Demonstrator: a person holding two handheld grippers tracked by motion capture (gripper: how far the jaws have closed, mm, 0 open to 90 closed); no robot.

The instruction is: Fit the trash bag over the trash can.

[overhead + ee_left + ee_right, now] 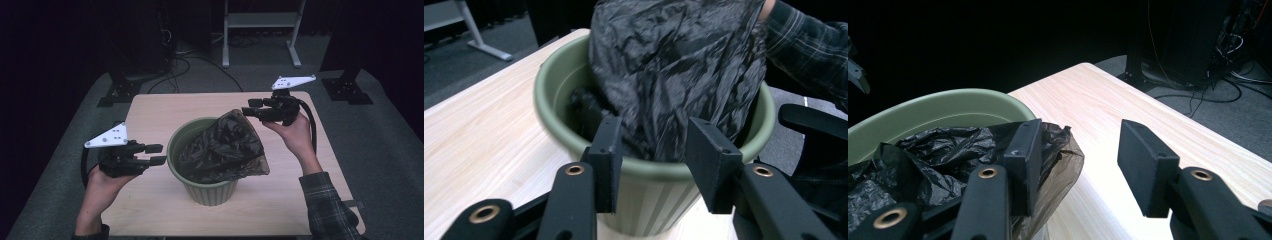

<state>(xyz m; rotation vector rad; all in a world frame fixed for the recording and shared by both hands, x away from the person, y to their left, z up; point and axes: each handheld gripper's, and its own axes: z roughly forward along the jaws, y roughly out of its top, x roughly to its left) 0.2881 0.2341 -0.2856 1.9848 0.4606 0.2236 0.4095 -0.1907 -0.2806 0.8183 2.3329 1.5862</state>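
Left gripper: a hand holds it low, just beside the near-left side of the bin. Its fingers are apart with nothing between them. It looks ready to catch the bag's loose edge.
Bin: a green round bin that stands in the middle of the bench. It is the thing the bag has to line.
Bag: a black crinkly bag. Its bottom sits down in the bin and its top is pulled up and back, toward the right gripper. The mouth is not yet over the rim.
Right gripper: held up behind the bin on the right. Its fingers are apart too. The bag's edge seems to hang around one finger, like on a hook, so the bag stays lifted and open.
Sleeve: a checked sleeve that comes in at the right, clear of the bin.
In the way: the raised bag hides much of the inside of the bin and the rim on the right.
Bench: pale wood, bare around the bin.
Far off: a white frame, loose cables and a black foot on the grey floor.
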